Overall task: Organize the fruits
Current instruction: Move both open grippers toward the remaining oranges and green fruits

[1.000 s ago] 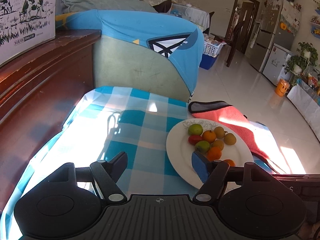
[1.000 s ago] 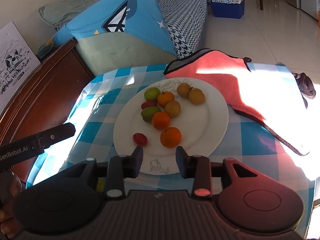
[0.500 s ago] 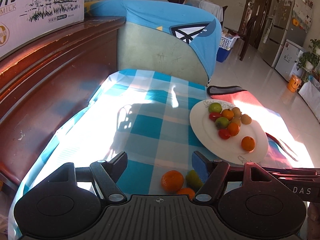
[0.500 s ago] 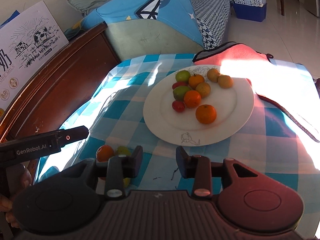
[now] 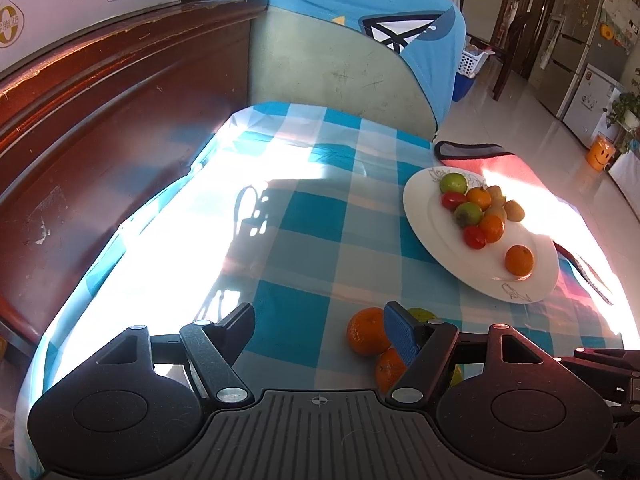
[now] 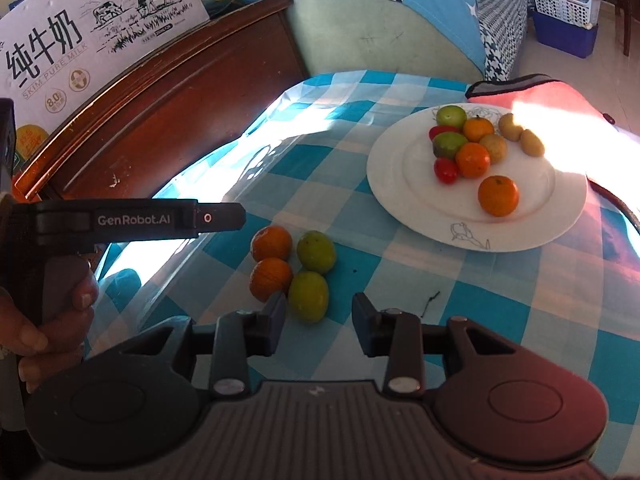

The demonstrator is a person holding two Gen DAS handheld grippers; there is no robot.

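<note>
Two oranges (image 6: 271,243) (image 6: 270,278) and two green fruits (image 6: 316,251) (image 6: 308,296) lie loose in a cluster on the blue checked tablecloth. A white plate (image 6: 400,200) further back on the right holds several oranges, green, red and brown fruits. My right gripper (image 6: 319,312) hangs open just short of the nearest green fruit, gripping nothing. My left gripper (image 5: 318,320) is open and empty; its right finger (image 5: 396,324) partly covers the loose oranges (image 5: 366,330). The plate (image 5: 440,248) lies ahead on the right of that view.
A red cloth (image 6: 532,92) lies behind the plate. Dark wooden furniture (image 5: 100,120) bearing a milk carton (image 6: 80,40) runs along the table's left side. A sofa with a blue cover (image 5: 340,60) stands behind the table. A hand (image 6: 40,320) holds the left gripper's handle.
Both grippers have drawn back toward the table's near edge. The plate now sits further off and to the right, and the loose cluster of fruits has come into view.
</note>
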